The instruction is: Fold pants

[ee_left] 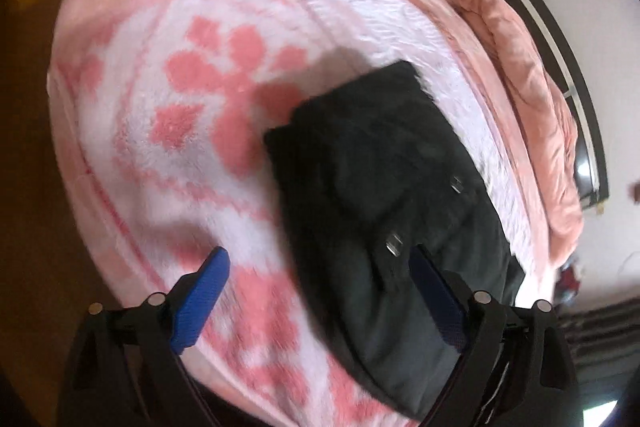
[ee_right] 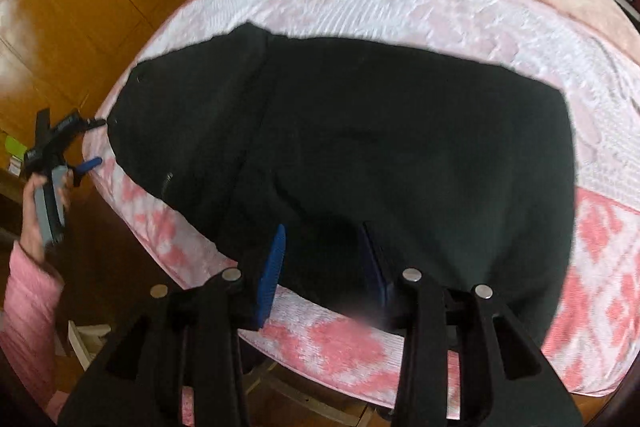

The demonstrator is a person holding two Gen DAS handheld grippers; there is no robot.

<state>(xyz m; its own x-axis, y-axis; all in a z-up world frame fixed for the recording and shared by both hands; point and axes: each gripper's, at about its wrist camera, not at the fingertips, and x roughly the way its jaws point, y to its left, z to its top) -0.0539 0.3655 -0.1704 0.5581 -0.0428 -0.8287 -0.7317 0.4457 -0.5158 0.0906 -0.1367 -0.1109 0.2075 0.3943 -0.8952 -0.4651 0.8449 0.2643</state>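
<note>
Your left gripper point(ee_left: 320, 291) stands with its jaws wide apart and nothing between them; the black pants point(ee_left: 384, 195) lie ahead of it and toward its right finger, folded flat on the pink-and-white blanket point(ee_left: 168, 131). Your right gripper point(ee_right: 324, 267) hangs over the near edge of the pants point(ee_right: 340, 147), jaws partly apart, pads not seen pressing on the cloth. Off to its left, your left hand point(ee_right: 40, 203) holds the other gripper point(ee_right: 90, 143) beside the end of the pants.

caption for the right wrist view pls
Open right gripper above folded black pants on pink blanket.
</note>
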